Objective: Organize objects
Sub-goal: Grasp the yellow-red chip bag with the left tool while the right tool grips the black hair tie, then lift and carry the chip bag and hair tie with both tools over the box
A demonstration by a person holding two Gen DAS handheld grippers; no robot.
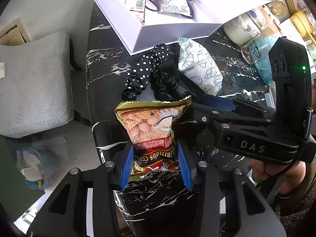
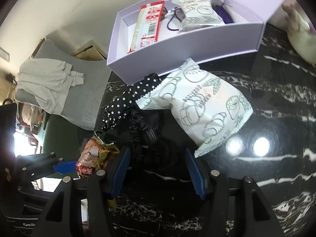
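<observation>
"DAS" lettering on right claw [image 1: 199, 106]

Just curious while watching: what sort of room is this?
Probably a lived-in home room: a black marble-look table strewn with snack packets, a cushioned seat with a draped garment, and a small bin on the floor.

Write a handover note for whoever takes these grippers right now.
Left gripper: shut on the cereal sachet, above the table.
Right gripper: open, empty, jaws over the black scrunchie.
Done: red packet, one bread pack and a hair tie lie in the white box.
Left: sachet, second bread pack, dotted scrunchie and black scrunchie, all outside the box.
</observation>
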